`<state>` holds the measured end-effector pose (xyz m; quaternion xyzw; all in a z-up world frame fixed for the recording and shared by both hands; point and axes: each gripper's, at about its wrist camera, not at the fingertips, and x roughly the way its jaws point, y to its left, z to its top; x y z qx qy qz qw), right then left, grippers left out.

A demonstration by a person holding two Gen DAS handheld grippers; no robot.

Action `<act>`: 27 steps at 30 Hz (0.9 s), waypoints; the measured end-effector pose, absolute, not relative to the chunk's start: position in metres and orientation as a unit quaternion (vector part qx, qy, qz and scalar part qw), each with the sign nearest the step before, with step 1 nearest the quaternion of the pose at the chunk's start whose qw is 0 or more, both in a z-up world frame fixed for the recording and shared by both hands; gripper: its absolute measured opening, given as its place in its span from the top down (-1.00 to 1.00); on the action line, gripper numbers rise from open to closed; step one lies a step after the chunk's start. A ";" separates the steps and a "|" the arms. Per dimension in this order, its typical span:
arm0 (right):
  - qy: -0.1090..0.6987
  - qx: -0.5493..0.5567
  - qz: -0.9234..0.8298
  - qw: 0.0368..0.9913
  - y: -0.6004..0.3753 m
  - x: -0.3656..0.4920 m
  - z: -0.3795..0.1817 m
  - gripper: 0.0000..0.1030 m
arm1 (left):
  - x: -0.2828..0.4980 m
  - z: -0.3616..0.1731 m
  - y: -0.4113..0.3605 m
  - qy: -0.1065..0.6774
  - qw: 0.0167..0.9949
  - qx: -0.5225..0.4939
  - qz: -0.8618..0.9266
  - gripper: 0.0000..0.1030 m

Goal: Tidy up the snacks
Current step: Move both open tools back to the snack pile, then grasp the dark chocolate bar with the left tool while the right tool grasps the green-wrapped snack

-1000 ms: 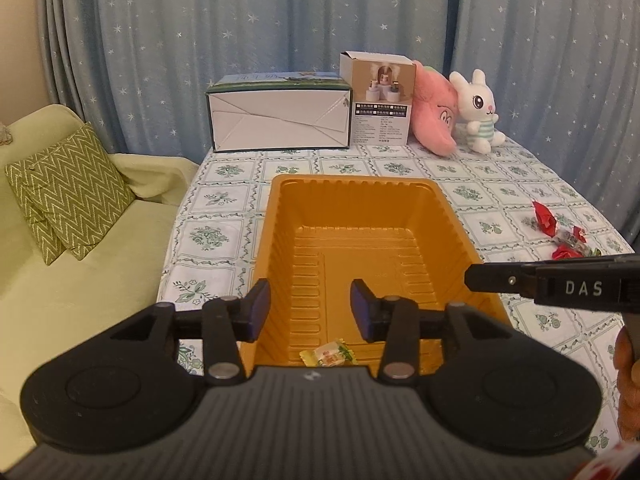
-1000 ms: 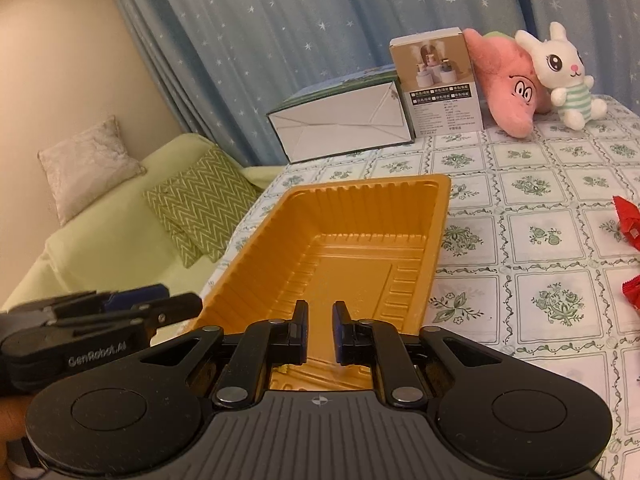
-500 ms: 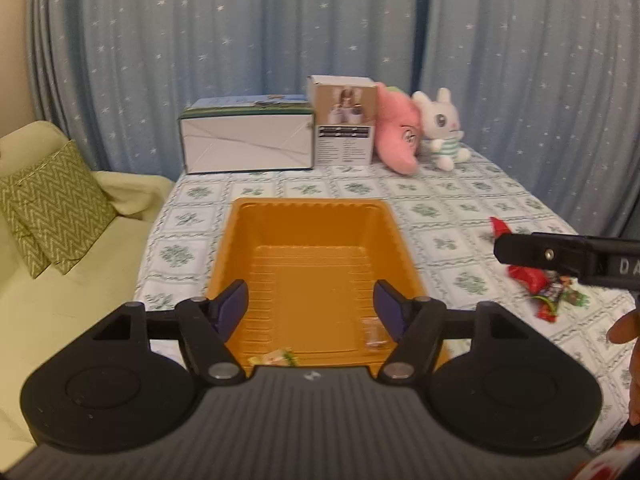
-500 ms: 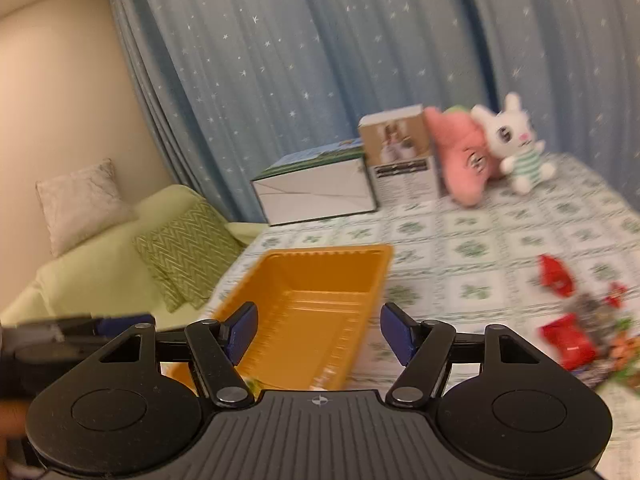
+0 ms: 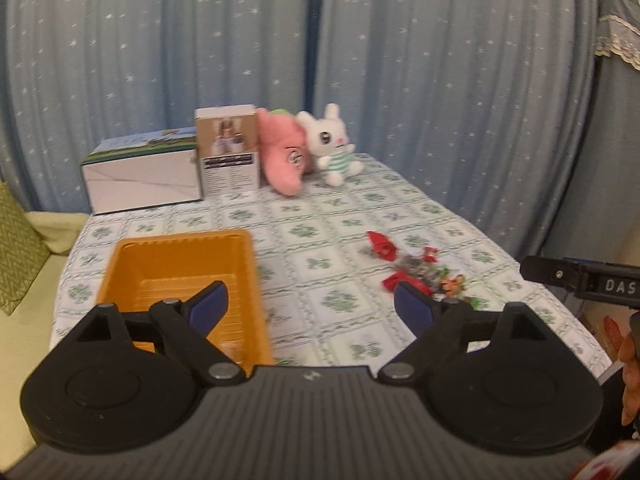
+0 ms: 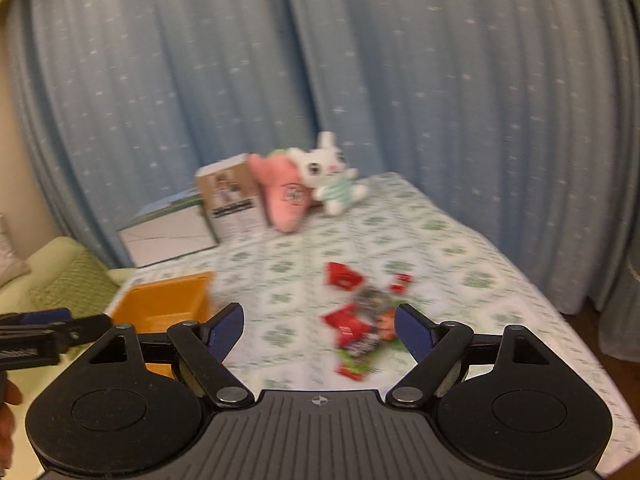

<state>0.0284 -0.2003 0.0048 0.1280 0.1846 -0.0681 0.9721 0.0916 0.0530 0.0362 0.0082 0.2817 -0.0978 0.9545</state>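
Patterned tablecloth table (image 5: 336,276): orange tray (image 5: 176,256), snack pile (image 5: 420,276), two boxes (image 5: 144,176), two plush toys (image 5: 288,160).

The tray (image 5: 180,258) is orange. The surface (image 5: 332,240) carries a white cloth with a green floral grid pattern. The snack packets (image 5: 416,272) are mainly red, with dark and green pieces. The curtain (image 5: 400,60) is blue with white stars. One plush (image 5: 284,160) is pink; the rabbit plush (image 5: 330,142) is white with green stripes. The cushion (image 5: 16,248) shows a green chevron pattern. Both grippers are black with blue pads (image 5: 210,306).
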 end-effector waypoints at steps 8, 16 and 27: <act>0.202 0.153 -0.109 0.961 -0.253 0.013 -0.015 -0.60 | 0.109 0.011 -0.005 0.307 0.942 0.027 -0.137 -0.75; 0.244 0.124 -0.108 0.956 -0.283 0.041 -0.050 -0.43 | 0.137 -0.038 -0.043 0.332 0.928 0.055 -0.160 -0.71; 0.296 0.036 -0.031 0.954 -0.301 0.115 -0.089 -0.01 | 0.185 -0.086 -0.054 0.354 0.917 0.075 -0.166 -0.68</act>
